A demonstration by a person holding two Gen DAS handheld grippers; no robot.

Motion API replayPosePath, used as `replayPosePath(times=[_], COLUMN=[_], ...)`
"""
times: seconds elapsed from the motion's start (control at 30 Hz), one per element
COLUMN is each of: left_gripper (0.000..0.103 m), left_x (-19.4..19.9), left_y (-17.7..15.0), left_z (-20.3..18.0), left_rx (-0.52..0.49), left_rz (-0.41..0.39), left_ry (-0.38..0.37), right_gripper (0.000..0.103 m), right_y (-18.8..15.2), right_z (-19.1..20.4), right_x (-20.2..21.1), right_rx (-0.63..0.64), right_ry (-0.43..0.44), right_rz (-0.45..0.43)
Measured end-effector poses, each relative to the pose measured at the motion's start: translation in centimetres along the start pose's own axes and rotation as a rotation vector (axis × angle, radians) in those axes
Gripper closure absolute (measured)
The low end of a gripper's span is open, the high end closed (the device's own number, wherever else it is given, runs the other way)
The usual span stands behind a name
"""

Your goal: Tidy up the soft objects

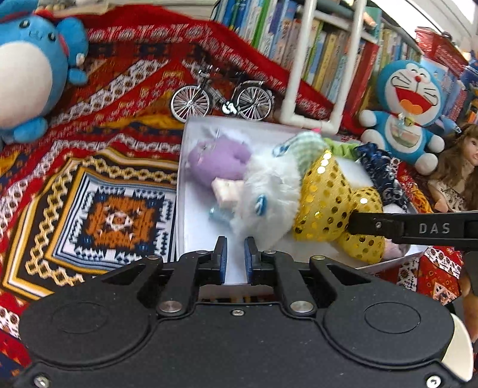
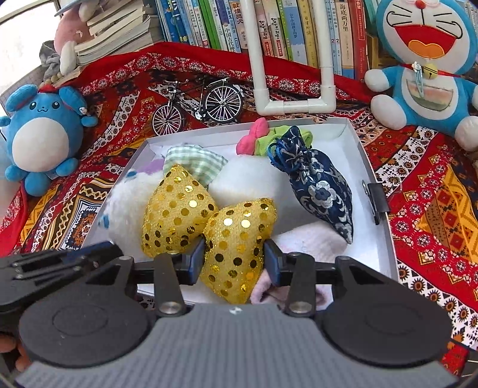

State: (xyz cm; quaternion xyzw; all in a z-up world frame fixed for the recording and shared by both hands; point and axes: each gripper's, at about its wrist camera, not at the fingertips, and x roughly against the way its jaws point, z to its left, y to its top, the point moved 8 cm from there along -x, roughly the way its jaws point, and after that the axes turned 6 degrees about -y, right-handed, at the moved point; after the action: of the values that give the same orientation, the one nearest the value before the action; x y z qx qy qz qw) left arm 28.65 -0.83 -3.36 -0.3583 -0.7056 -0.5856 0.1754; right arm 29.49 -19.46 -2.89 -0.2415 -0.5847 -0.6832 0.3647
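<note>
Right gripper [image 2: 234, 258]: jaws parted about halfway, blue pads on either side of the lower end of a gold sequined pouch [image 2: 236, 244]. The pads appear to touch the fabric, but whether they press on it is hard to judge from this angle. This pouch lies in the near part of a shallow white box [image 2: 375, 191], resting on a pale pink soft item [image 2: 310, 241].

Left gripper [image 1: 235, 256]: jaws nearly shut, a narrow gap between the blue pads, nothing between them. It hangs over the near left edge of the box, above bare white floor.

Box contents, near to far: a second gold sequined pouch [image 2: 176, 213] just left of the first, touching it; a white fluffy plush [image 1: 266, 194] beside it on the left; a navy embroidered drawstring bag [image 2: 316, 185] on the right, lying lengthwise, clear of the gold pouches. Behind: a green checked fabric piece [image 2: 194, 162], a purple plush [image 1: 218, 159] in the far left corner, a pink bow [image 2: 254, 137] and a lime green item [image 2: 269, 138] at the far wall. A black binder clip [image 2: 375, 198] sits on the right rim.

The box rests on a red patterned cloth [image 2: 433, 209]. Past the box: a miniature bicycle [image 2: 198, 104] and a white pipe frame [image 2: 295, 104]. Blue round plush [image 2: 41, 140] far left, Doraemon plush [image 2: 424, 68] far right, a row of books [image 2: 283, 27] at the back. A doll [image 1: 457, 170] shows at the right edge of the left wrist view.
</note>
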Motion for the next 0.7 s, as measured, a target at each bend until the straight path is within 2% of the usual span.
replayPosePath(times=[0.17, 0.23, 0.3, 0.4, 0.53, 0.7], left_gripper=[0.087, 0.079, 0.076, 0.063, 0.053, 0.046], left_x=[-0.2, -0.2, -0.2, 0.3, 1.3, 2.3], left_y=[-0.1, -0.1, 0.1, 0.2, 0.5, 0.8], left_z=[0.0, -0.1, -0.2, -0.5, -0.7, -0.8], left_rx=[-0.016, -0.024, -0.029, -0.029, -0.044, -0.034], left_rz=[-0.006, -0.009, -0.017, -0.031, -0.059, -0.079], left_ry=[-0.005, -0.004, 0.001, -0.002, 0.012, 0.021], right_gripper=[0.046, 0.046, 0.043, 0.04, 0.032, 0.025], right_y=[0.0, 0.0, 0.0, 0.1, 0.3, 0.5], right_z=[0.2, 0.3, 0.4, 0.4, 0.2, -0.3], right_x=[-0.6, -0.8, -0.9, -0.5, 0.6, 2.0], right_rx=[0.0, 0.0, 0.002, -0.003, -0.017, -0.03], right_ry=[0.002, 0.001, 0.005, 0.016, 0.034, 0.041], right_rz=[0.007, 0.007, 0.003, -0.008, -0.03, -0.049])
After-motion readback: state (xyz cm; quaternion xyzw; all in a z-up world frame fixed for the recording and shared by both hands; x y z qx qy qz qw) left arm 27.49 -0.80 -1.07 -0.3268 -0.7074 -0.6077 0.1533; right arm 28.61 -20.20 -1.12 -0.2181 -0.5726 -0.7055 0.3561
